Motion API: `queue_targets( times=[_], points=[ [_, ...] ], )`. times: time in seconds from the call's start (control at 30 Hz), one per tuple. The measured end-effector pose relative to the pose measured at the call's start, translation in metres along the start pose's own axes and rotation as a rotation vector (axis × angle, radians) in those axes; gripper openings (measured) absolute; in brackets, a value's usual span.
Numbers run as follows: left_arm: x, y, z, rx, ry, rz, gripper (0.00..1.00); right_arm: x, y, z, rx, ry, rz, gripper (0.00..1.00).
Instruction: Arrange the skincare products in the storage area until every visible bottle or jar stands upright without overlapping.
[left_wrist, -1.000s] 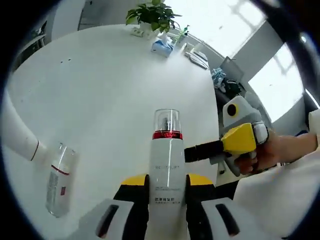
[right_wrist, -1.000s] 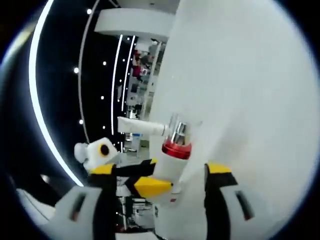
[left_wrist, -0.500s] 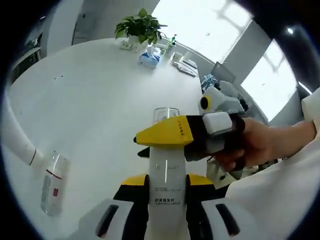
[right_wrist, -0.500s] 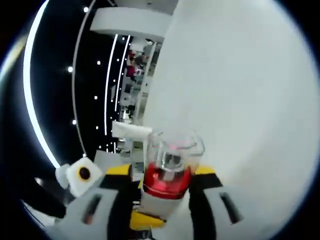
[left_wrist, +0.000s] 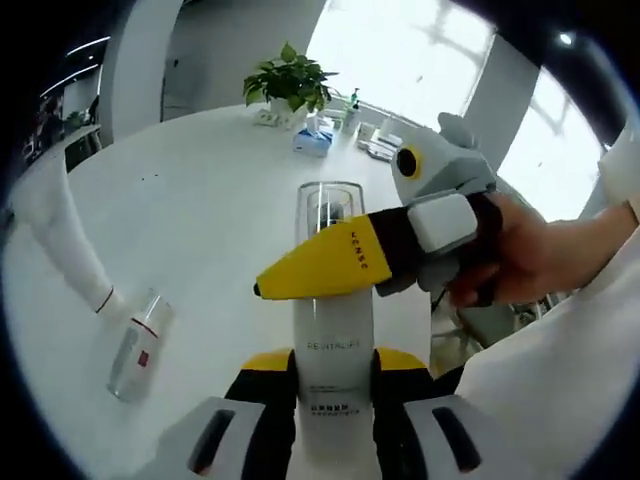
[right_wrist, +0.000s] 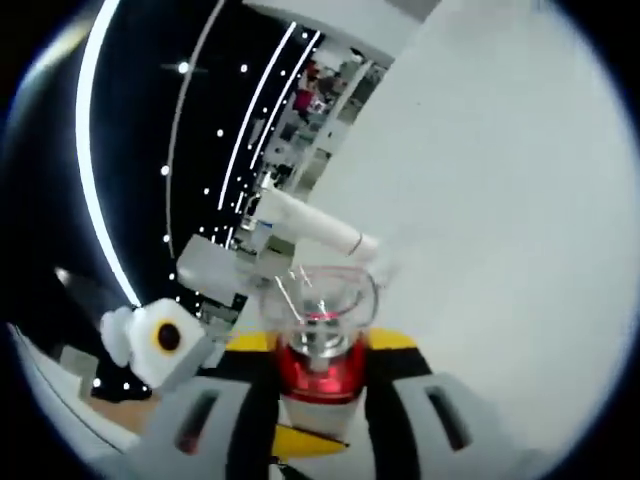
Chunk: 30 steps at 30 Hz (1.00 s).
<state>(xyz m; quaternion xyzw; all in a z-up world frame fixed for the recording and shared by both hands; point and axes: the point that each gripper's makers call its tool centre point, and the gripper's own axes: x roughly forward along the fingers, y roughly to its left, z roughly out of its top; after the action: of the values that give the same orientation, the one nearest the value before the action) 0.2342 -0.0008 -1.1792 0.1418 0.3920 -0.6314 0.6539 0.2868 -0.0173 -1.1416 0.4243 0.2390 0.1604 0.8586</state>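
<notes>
A tall white bottle (left_wrist: 335, 345) with a red collar (right_wrist: 315, 372) and a clear cap (right_wrist: 325, 298) stands upright between the jaws of my left gripper (left_wrist: 335, 368), which is shut on its lower body. My right gripper (left_wrist: 322, 268) reaches in from the right and lies across the bottle's neck, hiding the collar in the left gripper view. In the right gripper view, the right gripper (right_wrist: 322, 352) has its jaws tight against the red collar, with the cap rising above them. A small clear bottle (left_wrist: 135, 345) lies on its side on the white table (left_wrist: 200, 210), to the left.
A long white tube (left_wrist: 60, 228) lies at the table's left edge, close to the small bottle; the same white tube (right_wrist: 305, 225) lies beyond the cap. A potted plant (left_wrist: 290, 80) and a tissue box (left_wrist: 313, 142) stand at the far side. A person's hand (left_wrist: 525, 260) holds the right gripper.
The right gripper came in from beside the bottle and its jaws closed round the neck under the cap. The left gripper kept its hold; both views tilted somewhat.
</notes>
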Motion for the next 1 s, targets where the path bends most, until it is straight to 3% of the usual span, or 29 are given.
queue_targets(
  times=[0.23,0.37,0.5,0.7,1.0],
  points=[
    [-0.011,0.005,0.001,-0.025,-0.069,0.007,0.28,0.010,0.023,-0.003,-0.197,0.060,0.048,0.30],
    [-0.016,0.004,0.000,-0.080,-0.101,-0.005,0.29,0.016,0.034,-0.009,-0.339,0.137,0.077,0.29],
    [-0.024,0.007,0.002,-0.103,-0.120,-0.013,0.30,0.021,0.044,-0.009,-0.396,0.148,0.107,0.29],
    [-0.040,0.019,-0.003,-0.169,-0.146,0.014,0.37,0.027,0.044,-0.005,-0.525,0.169,0.117,0.29],
    [-0.071,0.030,-0.028,-0.257,-0.198,0.060,0.39,0.033,0.037,-0.009,-0.703,0.224,0.129,0.29]
  ],
)
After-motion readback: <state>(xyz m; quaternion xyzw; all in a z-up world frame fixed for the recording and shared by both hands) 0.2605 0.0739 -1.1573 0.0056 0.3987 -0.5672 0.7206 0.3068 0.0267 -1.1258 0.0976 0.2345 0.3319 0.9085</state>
